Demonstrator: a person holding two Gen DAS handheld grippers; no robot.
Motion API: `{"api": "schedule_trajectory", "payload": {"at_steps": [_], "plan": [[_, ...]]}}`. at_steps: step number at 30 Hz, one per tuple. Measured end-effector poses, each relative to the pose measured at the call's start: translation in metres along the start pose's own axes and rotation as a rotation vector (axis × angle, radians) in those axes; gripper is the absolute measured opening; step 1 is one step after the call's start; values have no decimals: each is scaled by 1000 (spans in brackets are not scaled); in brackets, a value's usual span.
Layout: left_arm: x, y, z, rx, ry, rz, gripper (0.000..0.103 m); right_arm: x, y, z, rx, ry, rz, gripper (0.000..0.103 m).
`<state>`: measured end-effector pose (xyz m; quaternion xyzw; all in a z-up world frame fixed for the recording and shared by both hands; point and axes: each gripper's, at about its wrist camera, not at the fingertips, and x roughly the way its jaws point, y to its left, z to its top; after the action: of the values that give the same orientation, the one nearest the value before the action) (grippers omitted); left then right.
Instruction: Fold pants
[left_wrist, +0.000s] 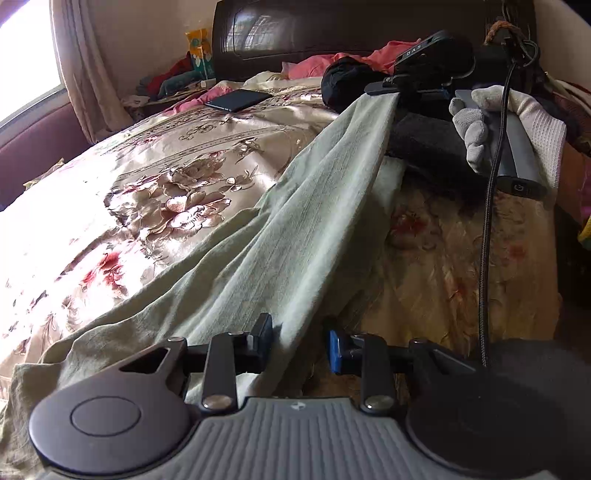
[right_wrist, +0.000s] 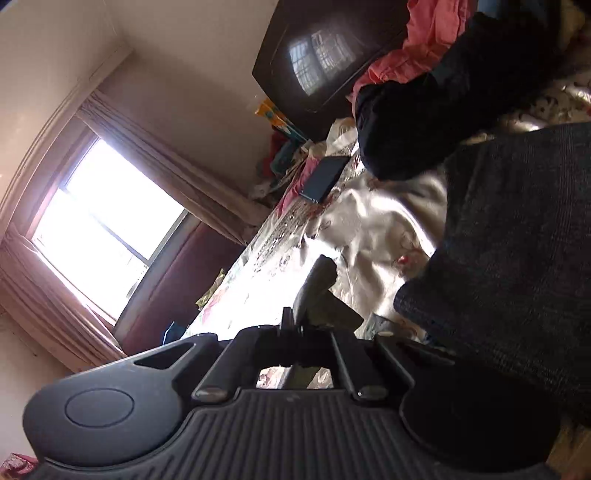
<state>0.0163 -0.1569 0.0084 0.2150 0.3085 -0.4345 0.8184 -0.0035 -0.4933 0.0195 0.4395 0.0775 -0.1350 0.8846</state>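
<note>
A: Item one, the pants (left_wrist: 258, 236)?

B: Pale green, ribbed cloth. In the left wrist view they run as a stretched band from the lower left of the frame up to the upper right, over the bed (left_wrist: 147, 166). The lower end lies spread on the floral cover; the upper end hangs lifted off it.

A: Left claw (left_wrist: 299, 343)?

B: Bottom centre of the left wrist view. Fingers spread, blue pads facing each other, with a fold of the pants lying in the gap between them. Neither pad visibly presses the cloth.

A: Right claw (left_wrist: 380, 88)?

B: Upper right of the left wrist view, pinching the raised end of the pants. A gloved hand (left_wrist: 517, 125) grips its handle; a black cable (left_wrist: 487, 240) drops from it down the right side. In the right wrist view the same claw (right_wrist: 295, 325) sits at lower centre, pressed together on a dark scrap of the cloth (right_wrist: 317, 291).

A: Other entries?

B: Phone (left_wrist: 238, 99), dark, flat on the bed at upper centre. Black garment (left_wrist: 343, 85) bundled beside the right claw. Pink cloth (left_wrist: 317, 64) heaped against the dark headboard (left_wrist: 332, 29). Curtain (left_wrist: 85, 74) and bright window (left_wrist: 26, 55) at upper left. Grey knit fabric (right_wrist: 517, 240) filling the right of the right wrist view.
</note>
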Motion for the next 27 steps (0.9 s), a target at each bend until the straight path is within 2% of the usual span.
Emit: {"api": "schedule_trajectory", "payload": {"at_steps": [1,4,6,8,10,12,14,18,20,23,24,25,27], "plan": [[6,-3,-1,12,12,-3,46,3,-7,-1,-24,8,-27,3],[21,-11,-9,27,56,-13,47,30,-35,-18,-33,157,-143,7],[22,-13,-12,34,62,-8,47,35,-44,-28,-40,197,-190,8],[19,-11,-14,28,66,-16,48,32,-52,-33,-15,207,-197,12],[16,-8,-16,23,72,-20,48,30,-57,-34,19,214,-176,26],[13,-6,-18,25,69,-20,48,29,-57,-33,16,224,-158,29],[8,-4,-19,25,55,-6,48,27,-46,-31,-60,201,-205,23],[-3,8,-22,-19,27,16,48,23,-19,-26,-242,187,-333,23],[-11,17,-27,-53,14,19,48,10,-8,-27,-298,149,-372,24],[-23,32,-30,-83,-18,35,48,-11,21,-35,-455,65,-420,33],[-25,36,-29,-88,-28,43,48,-14,30,-38,-503,48,-415,37],[-28,41,-29,-99,-40,54,49,-13,42,-42,-557,60,-371,37],[-34,53,-27,-129,-53,45,49,3,63,-50,-632,161,-271,39]]}}
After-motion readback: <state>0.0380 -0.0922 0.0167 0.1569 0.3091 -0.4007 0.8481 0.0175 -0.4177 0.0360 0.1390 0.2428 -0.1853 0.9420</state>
